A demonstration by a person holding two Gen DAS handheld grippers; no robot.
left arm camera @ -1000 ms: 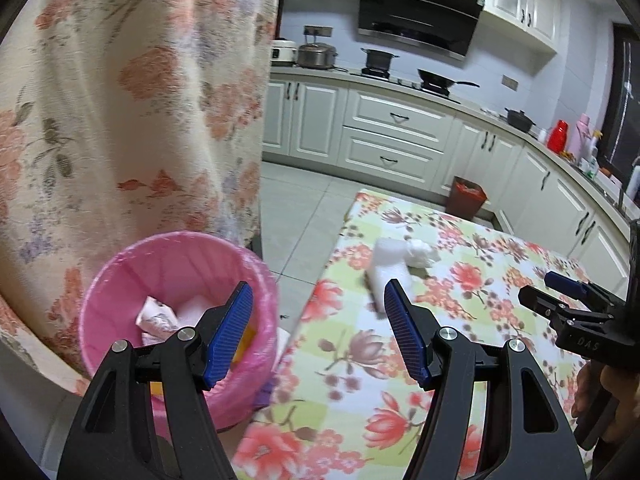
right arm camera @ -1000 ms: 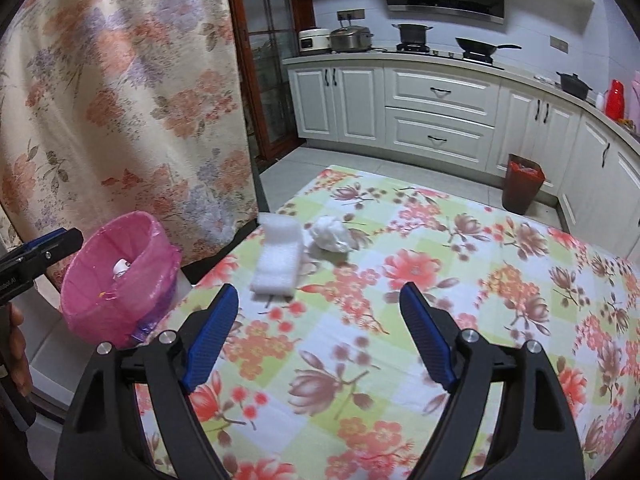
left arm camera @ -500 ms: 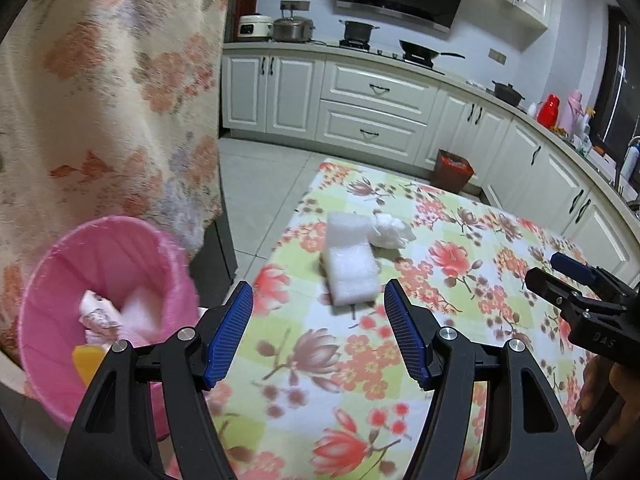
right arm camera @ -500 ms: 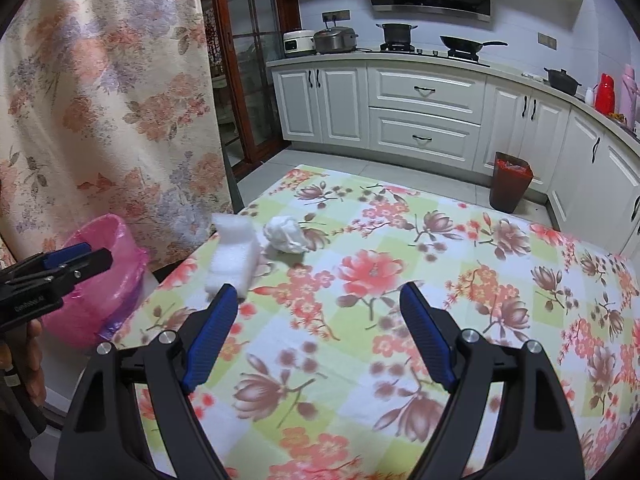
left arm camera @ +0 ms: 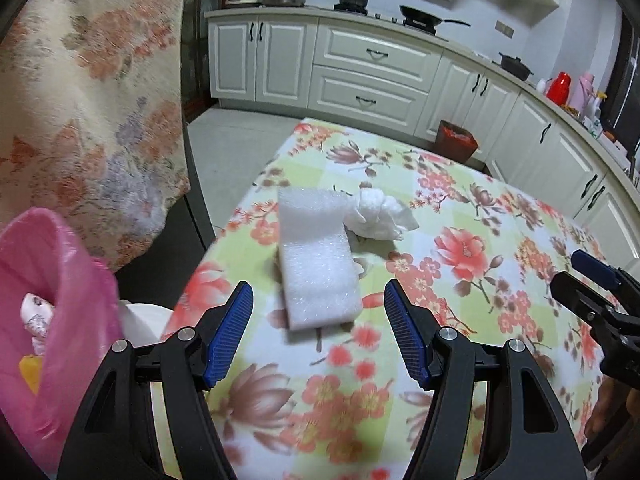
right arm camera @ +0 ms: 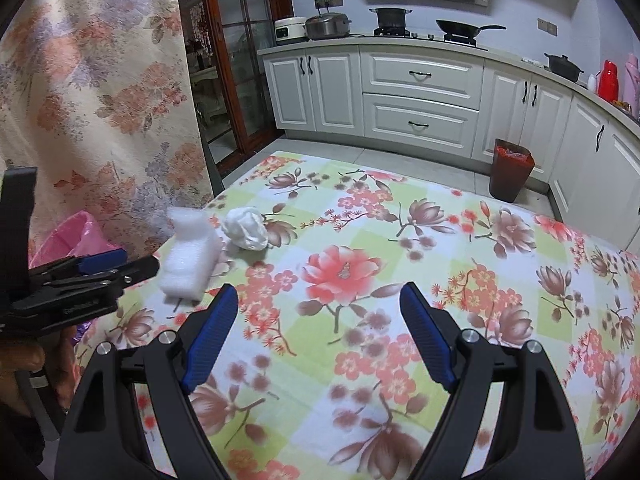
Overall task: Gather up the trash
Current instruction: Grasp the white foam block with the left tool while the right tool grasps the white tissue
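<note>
A white foam block lies on the floral tablecloth near its left edge, with a crumpled white tissue touching its far right corner. My left gripper is open and empty, just short of the foam block, which sits between its jaws' line. My right gripper is open and empty over the middle of the table; the foam block and tissue lie to its far left. A pink-lined trash bin holding some trash stands left of the table.
A floral curtain hangs at the left behind the bin. White kitchen cabinets with pots on the counter run along the back. A small brown bin stands on the floor by the cabinets. The left gripper shows at the left of the right wrist view.
My left gripper has swung right from over the pink bin toward the foam block, which is now larger and centred between its jaws. My right gripper drifted slightly right; both stayed open.
</note>
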